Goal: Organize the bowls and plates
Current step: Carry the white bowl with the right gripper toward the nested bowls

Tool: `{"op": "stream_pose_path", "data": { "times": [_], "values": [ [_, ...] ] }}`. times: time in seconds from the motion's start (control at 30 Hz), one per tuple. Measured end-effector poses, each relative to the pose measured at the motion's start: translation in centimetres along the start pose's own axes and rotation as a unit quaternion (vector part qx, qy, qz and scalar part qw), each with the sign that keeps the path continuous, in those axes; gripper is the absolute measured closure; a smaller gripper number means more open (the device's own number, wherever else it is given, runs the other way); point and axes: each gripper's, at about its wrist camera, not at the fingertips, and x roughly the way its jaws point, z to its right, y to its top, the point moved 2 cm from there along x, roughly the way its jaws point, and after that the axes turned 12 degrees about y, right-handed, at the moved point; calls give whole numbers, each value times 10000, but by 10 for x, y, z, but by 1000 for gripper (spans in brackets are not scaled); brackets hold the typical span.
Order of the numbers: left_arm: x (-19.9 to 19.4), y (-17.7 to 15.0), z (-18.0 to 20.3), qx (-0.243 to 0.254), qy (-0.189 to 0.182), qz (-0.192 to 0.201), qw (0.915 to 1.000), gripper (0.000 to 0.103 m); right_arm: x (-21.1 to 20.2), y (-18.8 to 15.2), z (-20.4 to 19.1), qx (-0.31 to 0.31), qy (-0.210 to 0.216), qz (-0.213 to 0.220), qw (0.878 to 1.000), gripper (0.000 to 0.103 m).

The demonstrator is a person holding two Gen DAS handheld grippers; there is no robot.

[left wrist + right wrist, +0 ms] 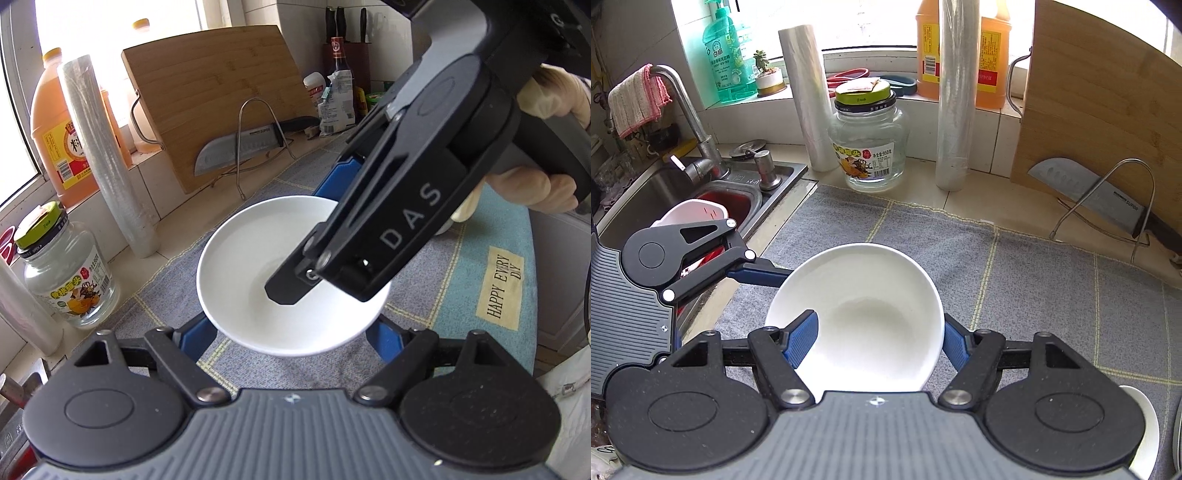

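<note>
- Grey checked mat (1034, 266) covers the kitchen counter beside the sink (646, 192).
- Both grippers clamp one white bowl (860, 314), apparently sharing its weight above the mat.
- Left gripper (295, 332) grips across the rim; right gripper (875, 343) pinches one wall.

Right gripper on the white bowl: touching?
Touching. Right wrist view: right gripper has one blue finger inside the white bowl and the other outside, pinching its wall.

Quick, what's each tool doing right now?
Left tool: closed on the white bowl.
Right tool: closed on the same bowl.
</note>
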Motion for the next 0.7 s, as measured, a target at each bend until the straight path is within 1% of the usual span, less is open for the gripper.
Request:
{"op": "stream_pose_path", "data": {
  "times": [0.3, 0.7],
  "values": [
    [-4, 19, 19, 253, -252, 121, 9993, 16, -26, -18, 7, 142, -260, 163, 9994, 27],
    [12, 64, 56, 555, -648, 304, 9959, 16, -75, -44, 47, 438, -675, 426, 9958, 27]
  ]
}}
